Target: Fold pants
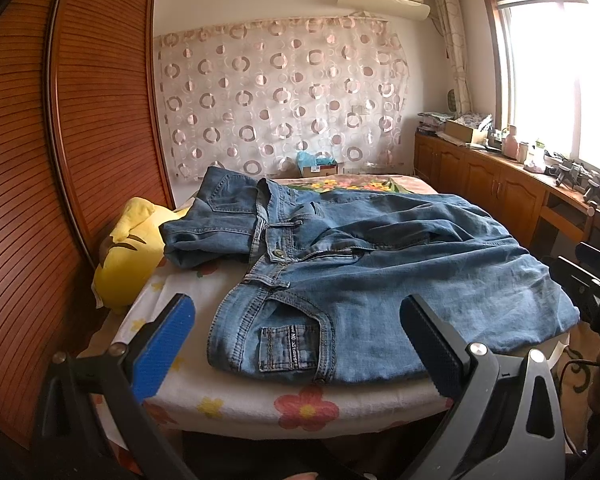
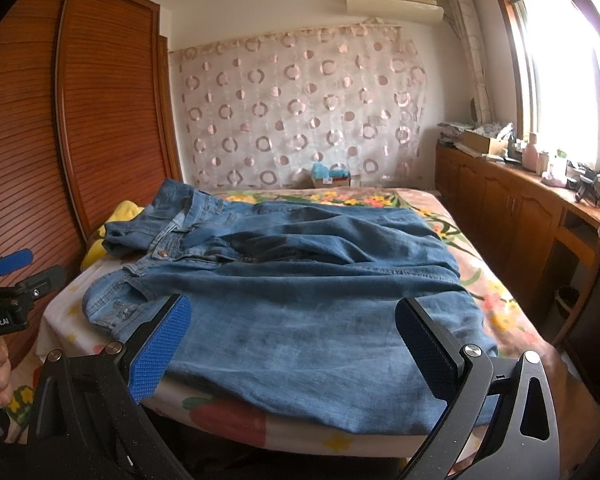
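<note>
Denim pants (image 1: pixel 360 264) lie spread across the bed (image 1: pixel 228 404), waistband toward the yellow plush (image 1: pixel 128 248). Soft, fairly heavy cloth, likely best pinched at waistband and hem. Both left tongs (image 1: pixel 300 344) and right tongs (image 2: pixel 296 344) gape, empty. Only the left view shows the labelled coin pocket (image 1: pixel 290 346); only the right shows the pants' far hem.
</note>
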